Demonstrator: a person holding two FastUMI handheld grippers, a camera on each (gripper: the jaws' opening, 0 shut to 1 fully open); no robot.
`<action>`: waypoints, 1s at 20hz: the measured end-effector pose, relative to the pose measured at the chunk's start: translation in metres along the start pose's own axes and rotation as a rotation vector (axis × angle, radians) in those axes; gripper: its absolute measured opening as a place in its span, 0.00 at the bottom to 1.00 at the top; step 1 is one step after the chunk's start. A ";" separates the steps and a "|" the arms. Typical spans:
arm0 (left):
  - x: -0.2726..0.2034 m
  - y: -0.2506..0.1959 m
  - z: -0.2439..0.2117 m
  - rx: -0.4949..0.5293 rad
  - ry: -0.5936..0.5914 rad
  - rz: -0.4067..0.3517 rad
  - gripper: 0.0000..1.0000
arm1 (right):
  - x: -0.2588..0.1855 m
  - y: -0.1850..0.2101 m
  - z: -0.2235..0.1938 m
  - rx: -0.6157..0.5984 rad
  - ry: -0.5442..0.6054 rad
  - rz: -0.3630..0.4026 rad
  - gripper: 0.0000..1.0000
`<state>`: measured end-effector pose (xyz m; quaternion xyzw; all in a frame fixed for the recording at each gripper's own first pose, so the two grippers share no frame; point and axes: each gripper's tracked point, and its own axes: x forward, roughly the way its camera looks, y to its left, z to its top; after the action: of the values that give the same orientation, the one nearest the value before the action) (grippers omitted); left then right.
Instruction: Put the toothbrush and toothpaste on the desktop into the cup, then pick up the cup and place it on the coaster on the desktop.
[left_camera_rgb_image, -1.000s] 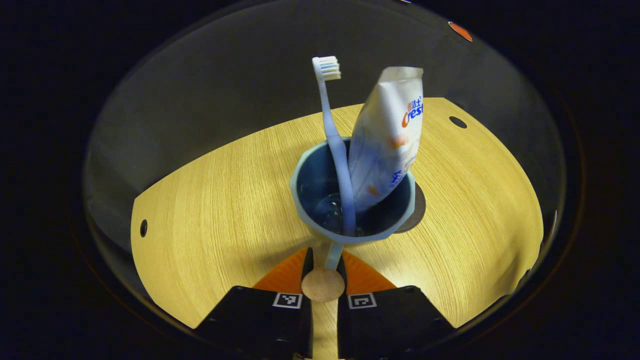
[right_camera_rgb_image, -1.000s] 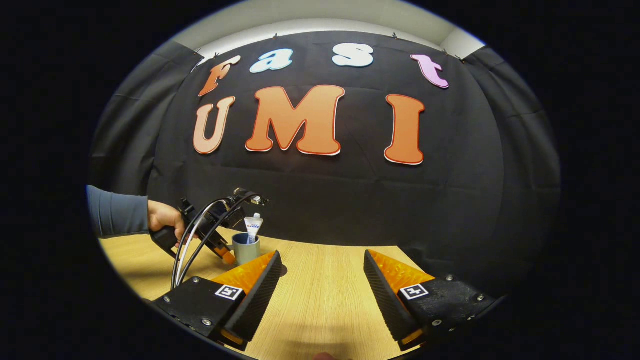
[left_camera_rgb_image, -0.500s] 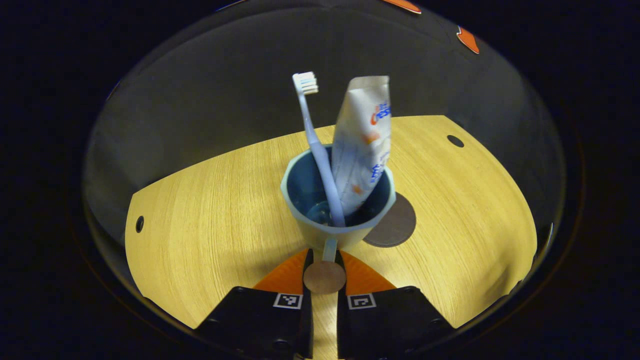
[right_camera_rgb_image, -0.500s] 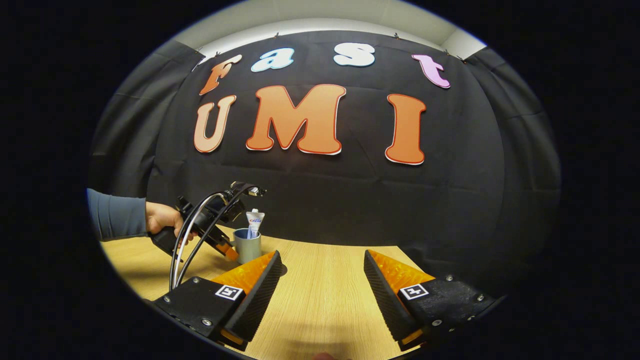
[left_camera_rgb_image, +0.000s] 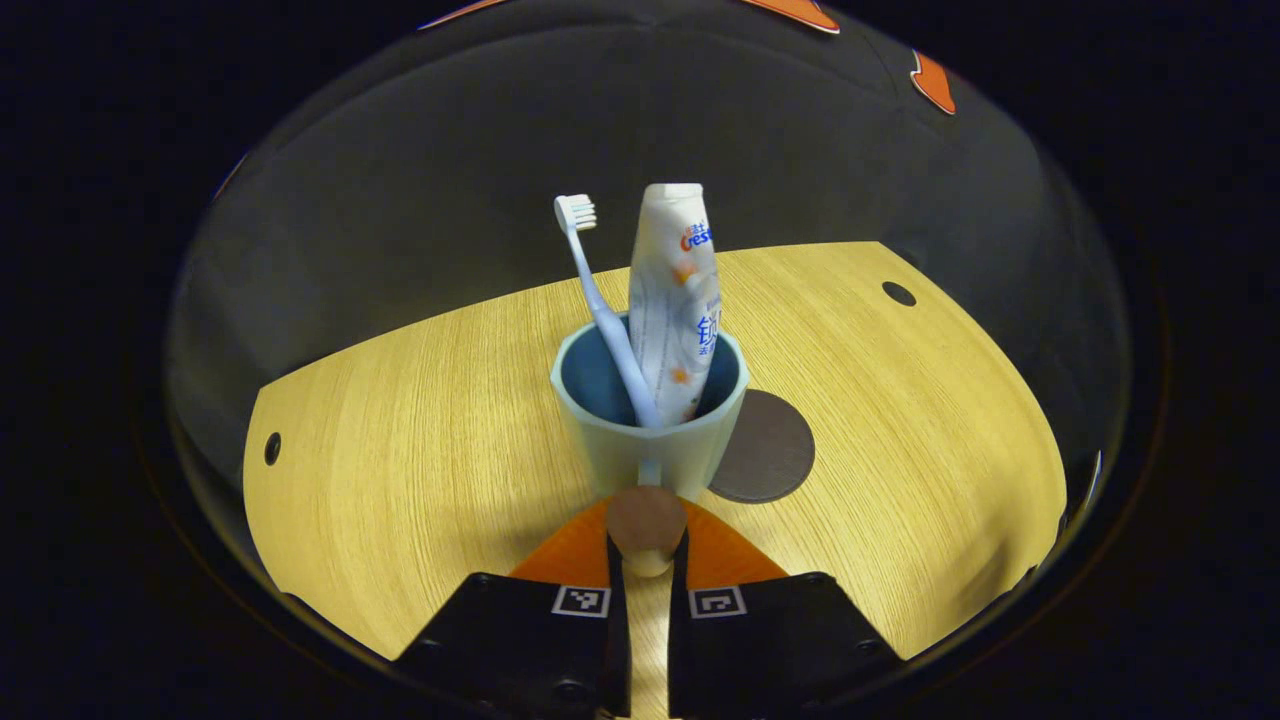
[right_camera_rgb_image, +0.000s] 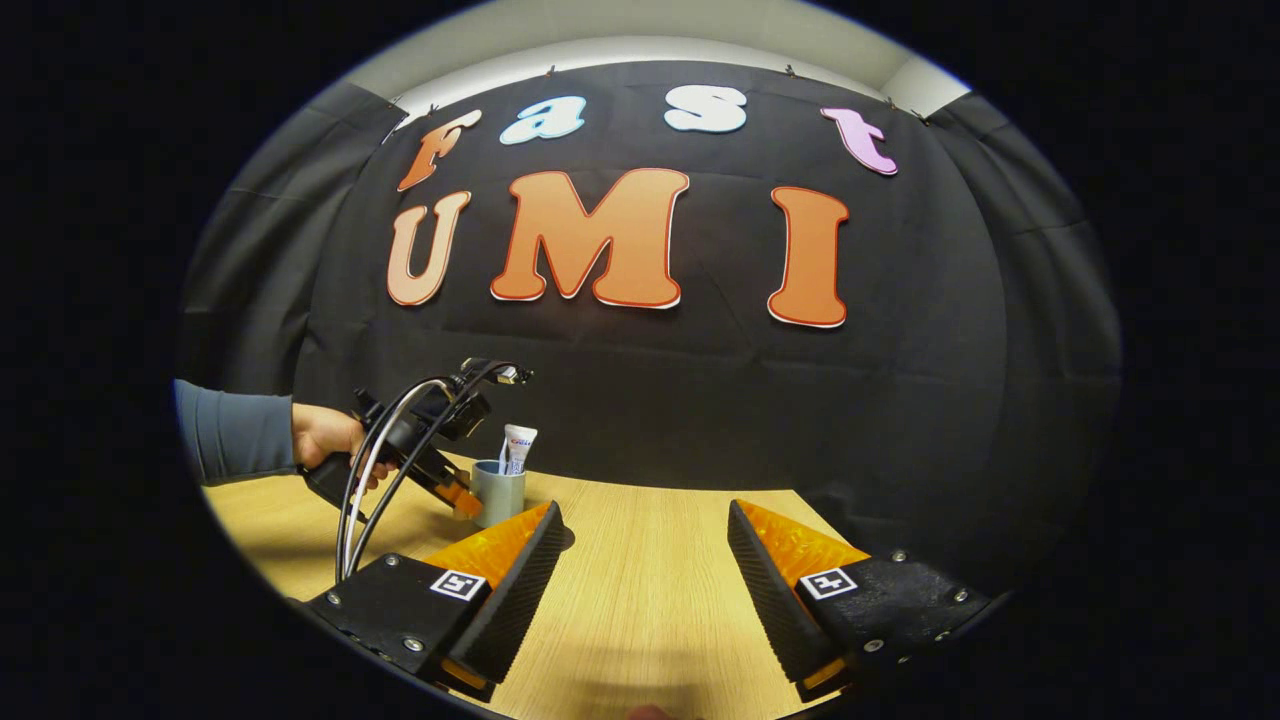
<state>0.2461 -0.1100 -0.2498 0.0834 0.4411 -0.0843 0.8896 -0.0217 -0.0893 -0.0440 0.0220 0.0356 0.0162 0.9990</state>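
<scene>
Left claw (left_camera_rgb_image: 646, 548) pinches the cup (left_camera_rgb_image: 648, 420) handle; toothbrush (left_camera_rgb_image: 598, 300) and toothpaste (left_camera_rgb_image: 676, 300) stand inside, coaster (left_camera_rgb_image: 770, 460) at its 3 o'clock. Right claw (right_camera_rgb_image: 645, 560) gapes wide, holding nothing.

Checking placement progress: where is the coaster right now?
In the left gripper view, the coaster lies flat on the desktop, just right of and partly behind the cup.

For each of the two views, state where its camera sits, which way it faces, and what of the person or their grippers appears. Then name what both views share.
Left gripper view: rides the left gripper, looking down over the cup, toothbrush, toothpaste and coaster; its fingers grip the cup's handle.
Right gripper view: rides the right gripper, facing the booth wall across the desktop; its fingers stand apart, and a hand holds the left gripper.
Shared: cup, toothpaste, desktop, left gripper.
</scene>
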 end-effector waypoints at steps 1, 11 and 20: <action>0.000 0.000 0.001 -0.009 -0.012 -0.003 0.14 | 0.001 0.001 -0.001 0.002 0.001 0.003 0.98; 0.008 -0.008 0.006 -0.092 -0.122 0.000 0.11 | 0.002 0.003 -0.001 0.020 0.001 0.004 0.98; -0.009 -0.001 0.009 -0.033 -0.142 0.011 0.11 | 0.002 0.007 -0.003 0.014 0.008 0.009 0.98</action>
<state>0.2472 -0.1122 -0.2374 0.0647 0.3778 -0.0779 0.9203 -0.0197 -0.0823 -0.0471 0.0289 0.0398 0.0207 0.9986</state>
